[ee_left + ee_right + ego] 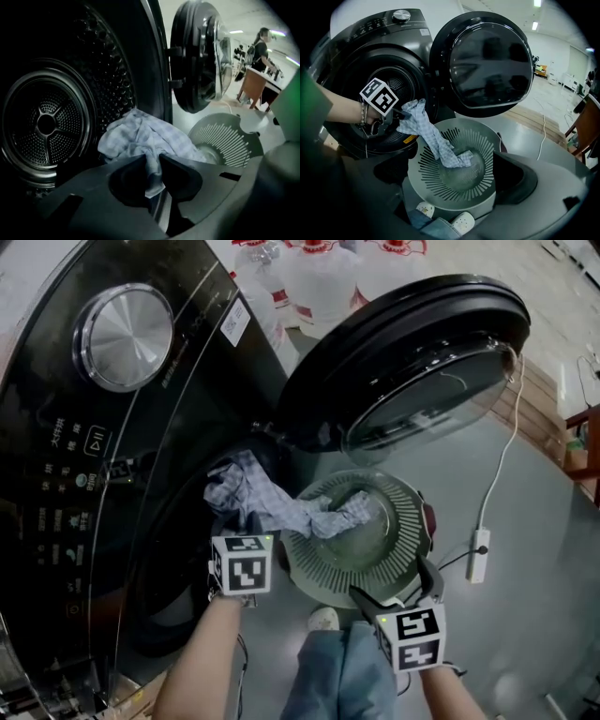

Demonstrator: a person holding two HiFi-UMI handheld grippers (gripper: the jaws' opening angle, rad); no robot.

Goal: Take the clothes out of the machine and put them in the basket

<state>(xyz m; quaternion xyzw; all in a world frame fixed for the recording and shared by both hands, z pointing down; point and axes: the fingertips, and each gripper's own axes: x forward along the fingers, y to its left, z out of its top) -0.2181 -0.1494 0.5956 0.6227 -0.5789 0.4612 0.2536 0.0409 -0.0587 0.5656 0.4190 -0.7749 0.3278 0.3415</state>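
A blue-and-white checked cloth [253, 488] hangs from the mouth of the dark washing machine [112, 427] down into the round green slotted basket [403, 512] on the floor. My left gripper [151, 161] is shut on the cloth [140, 140] at the drum opening; the right gripper view shows it [396, 115] pinching the cloth's upper end [415, 112]. The cloth's lower end [454, 159] rests in the basket's bowl [487, 197]. Open and holding nothing, my right gripper [394, 582] hovers at the basket's near rim.
The machine's round door [412, 362] stands open above the basket. The drum [47, 124] looks bare behind the cloth. Water bottles [319, 277] stand behind the machine. A white cable with an adapter [478, 554] lies right of the basket. My shoe [323, 618] is by the basket. A person [260, 47] stands far off.
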